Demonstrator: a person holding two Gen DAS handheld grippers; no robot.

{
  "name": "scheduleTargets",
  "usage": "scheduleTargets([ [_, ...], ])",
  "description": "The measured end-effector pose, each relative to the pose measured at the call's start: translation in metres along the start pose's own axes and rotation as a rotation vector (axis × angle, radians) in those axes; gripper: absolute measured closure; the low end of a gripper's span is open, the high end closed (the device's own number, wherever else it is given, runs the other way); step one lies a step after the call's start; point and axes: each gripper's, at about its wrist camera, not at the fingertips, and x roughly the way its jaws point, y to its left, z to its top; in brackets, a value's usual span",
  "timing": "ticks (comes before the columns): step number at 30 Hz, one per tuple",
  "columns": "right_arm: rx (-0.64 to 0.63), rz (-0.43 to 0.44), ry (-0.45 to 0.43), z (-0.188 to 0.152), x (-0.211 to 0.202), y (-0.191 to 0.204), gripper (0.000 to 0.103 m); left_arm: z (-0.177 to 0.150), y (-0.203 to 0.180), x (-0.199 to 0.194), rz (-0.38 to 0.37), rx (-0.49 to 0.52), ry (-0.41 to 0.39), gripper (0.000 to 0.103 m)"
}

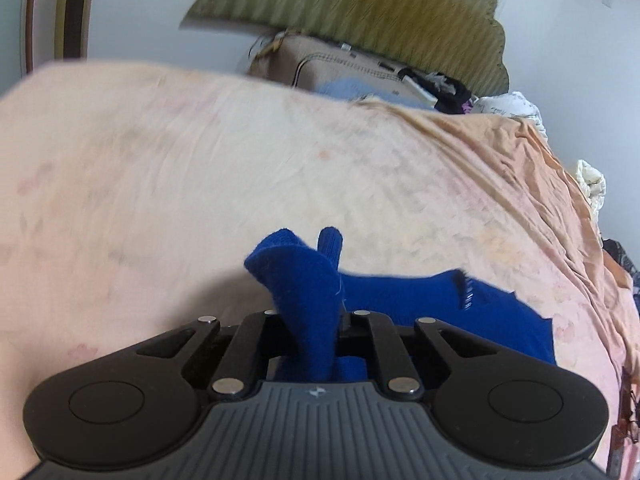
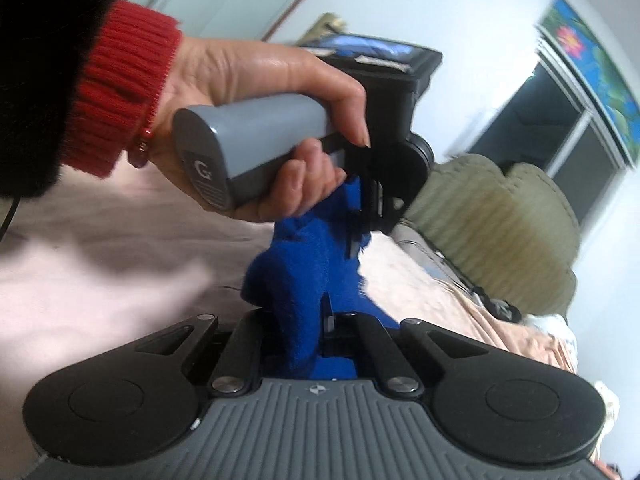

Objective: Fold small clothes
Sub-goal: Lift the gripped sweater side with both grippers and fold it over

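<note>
A small blue knitted garment (image 1: 316,292) is pinched in my left gripper (image 1: 320,320), whose jaws are shut on a bunched fold; the rest trails right over the peach bedsheet (image 1: 200,168). In the right wrist view my right gripper (image 2: 320,320) is shut on the same blue garment (image 2: 296,280). Just ahead of it the left gripper (image 2: 360,208), held by a hand with a red cuff (image 2: 256,80), grips another part of the cloth. The fingertips of both grippers are hidden by the fabric.
A green padded headboard (image 1: 360,12) and a beige bag (image 1: 340,68) with cluttered items lie at the bed's far end. The bed's right edge (image 1: 592,216) drops off near white bedding. A dark window (image 2: 560,120) is on the far wall.
</note>
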Motion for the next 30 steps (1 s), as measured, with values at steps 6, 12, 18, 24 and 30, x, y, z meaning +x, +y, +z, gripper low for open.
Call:
scheduleTargets([
  [6, 0.127, -0.12, -0.01, -0.026, -0.027, -0.057, 0.095, 0.009, -0.075, 0.002, 0.076, 0.082, -0.036, 0.092],
  [12, 0.318, -0.202, 0.03, -0.072, -0.04, -0.122, 0.096, 0.006, -0.153, 0.034, 0.086, 0.195, -0.011, 0.092],
  [18, 0.578, -0.22, 0.084, -0.127, -0.04, -0.178, 0.096, -0.01, -0.224, 0.083, 0.103, 0.332, 0.026, 0.092],
  [24, 0.85, -0.194, 0.139, -0.183, -0.042, -0.215, 0.099, -0.034, -0.269, 0.122, 0.134, 0.46, 0.04, 0.092],
  [30, 1.109, -0.117, 0.191, -0.236, -0.041, -0.231, 0.099, -0.051, -0.291, 0.139, 0.147, 0.551, 0.039, 0.092],
])
